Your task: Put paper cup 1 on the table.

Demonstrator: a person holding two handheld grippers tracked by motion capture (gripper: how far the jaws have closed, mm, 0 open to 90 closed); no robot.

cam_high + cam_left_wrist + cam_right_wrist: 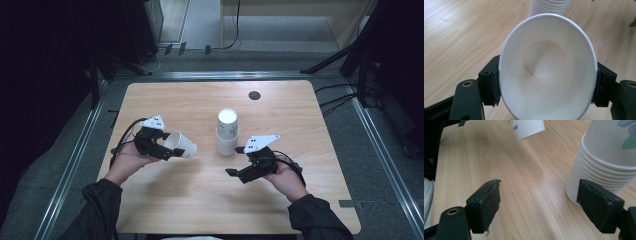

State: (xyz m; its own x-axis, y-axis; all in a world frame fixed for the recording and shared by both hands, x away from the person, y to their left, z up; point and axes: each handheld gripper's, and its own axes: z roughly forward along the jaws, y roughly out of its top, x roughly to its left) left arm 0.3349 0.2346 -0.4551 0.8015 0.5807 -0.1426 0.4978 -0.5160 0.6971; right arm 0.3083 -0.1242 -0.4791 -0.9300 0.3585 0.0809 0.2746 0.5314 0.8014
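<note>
Cup [547,75] sits pinched across its rim in the left tool [159,145], the jaws pressing both sides hard enough to squash the mouth into an oval, and it is held off the desk [190,200] on its side with the opening turned back toward the hand. That sideways grip at the rim looks chosen to keep the light paper wall from slipping, at the cost of some crushing. To its right, near the middle of the desk, an upside-down stack [227,132] of the same white cups stands apart from the held one, so the cup was probably lifted off it or is meant to go onto it; which one, I cannot tell. The right tool [239,169] hovers just beside the stack's base with its jaws spread wide and nothing between them, likely placed there to steady the stack or take the next cup.
</note>
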